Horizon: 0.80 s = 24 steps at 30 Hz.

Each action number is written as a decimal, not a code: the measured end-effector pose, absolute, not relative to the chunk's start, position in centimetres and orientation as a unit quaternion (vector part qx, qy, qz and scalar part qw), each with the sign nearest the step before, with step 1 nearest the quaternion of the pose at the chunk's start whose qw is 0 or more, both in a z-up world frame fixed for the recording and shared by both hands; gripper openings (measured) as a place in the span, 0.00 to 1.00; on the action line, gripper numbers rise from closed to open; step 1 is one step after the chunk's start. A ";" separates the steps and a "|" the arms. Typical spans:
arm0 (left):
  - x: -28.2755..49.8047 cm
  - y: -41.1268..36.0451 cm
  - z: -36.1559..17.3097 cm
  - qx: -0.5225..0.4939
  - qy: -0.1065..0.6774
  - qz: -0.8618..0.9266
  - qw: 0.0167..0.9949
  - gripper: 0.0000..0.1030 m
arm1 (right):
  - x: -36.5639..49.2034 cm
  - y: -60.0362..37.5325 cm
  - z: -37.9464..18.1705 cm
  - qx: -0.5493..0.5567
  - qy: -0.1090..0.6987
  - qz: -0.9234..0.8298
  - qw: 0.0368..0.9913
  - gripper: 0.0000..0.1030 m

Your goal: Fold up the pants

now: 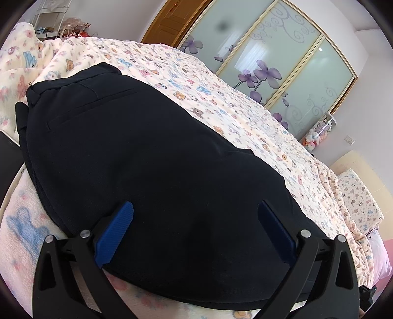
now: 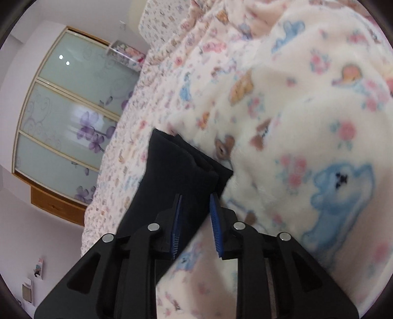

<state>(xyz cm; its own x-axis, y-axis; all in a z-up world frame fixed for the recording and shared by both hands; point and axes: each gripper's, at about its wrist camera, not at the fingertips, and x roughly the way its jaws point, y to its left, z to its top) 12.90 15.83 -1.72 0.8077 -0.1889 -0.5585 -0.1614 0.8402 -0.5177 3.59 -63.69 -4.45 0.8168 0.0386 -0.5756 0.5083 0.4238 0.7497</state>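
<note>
Dark navy pants [image 1: 137,157] lie spread on the bed in the left wrist view, waistband and back pocket at the far left. My left gripper [image 1: 195,205] hovers over their near part with its blue pads [image 1: 115,233] wide apart and nothing pinched between them. In the right wrist view the hem end of the pants [image 2: 176,166] lies on the fleece blanket. My right gripper [image 2: 196,196] has its jaws drawn close together, with a bunch of the dark cloth between the blue pads [image 2: 216,220].
The bed carries a cream blanket with bears and flowers [image 1: 221,105] [image 2: 307,110]. A wardrobe with frosted sliding doors and purple flowers [image 1: 282,61] [image 2: 66,122] stands beyond the bed. A pillow [image 1: 358,196] lies at the far right, and a shelf rack [image 1: 49,19] stands at the back left.
</note>
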 end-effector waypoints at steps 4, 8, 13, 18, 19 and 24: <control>12.9 15.8 -1.7 -0.282 0.310 -0.007 0.908 0.98 | 3.1 -63.4 -4.2 0.527 0.268 -0.151 0.792 0.27; 12.9 15.7 -1.7 -0.276 0.312 -0.003 0.909 0.98 | 4.0 -63.7 -4.4 0.520 0.278 -0.165 0.791 0.30; 12.9 15.6 -1.7 -0.274 0.312 -0.003 0.910 0.98 | 4.8 -64.9 -5.5 0.541 0.254 -0.162 0.786 0.30; 12.9 15.6 -1.7 -0.277 0.311 -0.005 0.909 0.98 | 4.2 -64.9 -5.5 0.548 0.213 -0.137 0.797 0.18; 12.9 15.7 -1.7 -0.277 0.311 -0.005 0.909 0.98 | 3.8 -64.8 -5.3 0.549 0.200 -0.127 0.801 0.17; 12.9 15.8 -1.7 -0.277 0.311 -0.006 0.909 0.98 | 2.7 -61.6 -0.1 0.468 0.137 -0.085 0.869 0.16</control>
<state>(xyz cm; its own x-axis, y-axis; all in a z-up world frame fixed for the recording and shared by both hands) 12.94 15.78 -1.73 0.8062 -0.1832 -0.5625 -0.1621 0.8461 -0.5079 2.69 -61.58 -0.09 0.9480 -0.0197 -0.3178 0.2760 0.5483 0.7894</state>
